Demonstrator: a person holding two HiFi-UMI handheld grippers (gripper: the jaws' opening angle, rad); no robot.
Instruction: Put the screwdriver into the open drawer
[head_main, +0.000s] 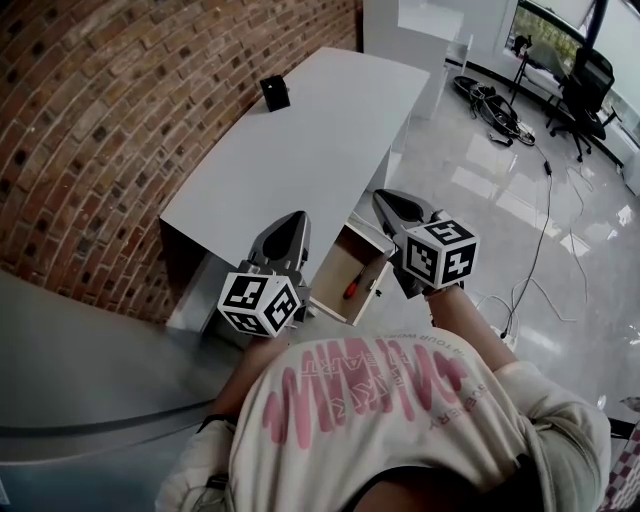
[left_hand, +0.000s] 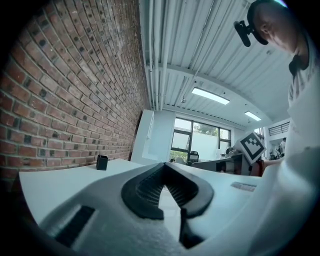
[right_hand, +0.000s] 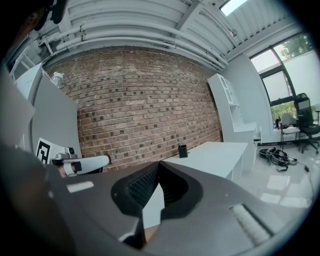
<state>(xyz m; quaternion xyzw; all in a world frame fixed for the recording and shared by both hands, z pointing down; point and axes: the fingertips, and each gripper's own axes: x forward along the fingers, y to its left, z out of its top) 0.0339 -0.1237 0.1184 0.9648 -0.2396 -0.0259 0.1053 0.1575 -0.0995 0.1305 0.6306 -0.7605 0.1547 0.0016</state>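
Plainly stands at white desk (head_main: 300, 140), open drawer (head_main: 335, 262) jutting from its front; holds left gripper (head_main: 297, 220) and right gripper (head_main: 385, 200) roughly level, flanking that drawer, both claws pressed together on nothing, with red-handled screwdriver (head_main: 351, 289) lying inside.

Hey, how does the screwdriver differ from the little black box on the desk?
The screwdriver has a red handle; the black box is black all over. The screwdriver lies inside the open drawer; the black box stands upright on the desk top, near the brick wall. Both are small and neither is held.
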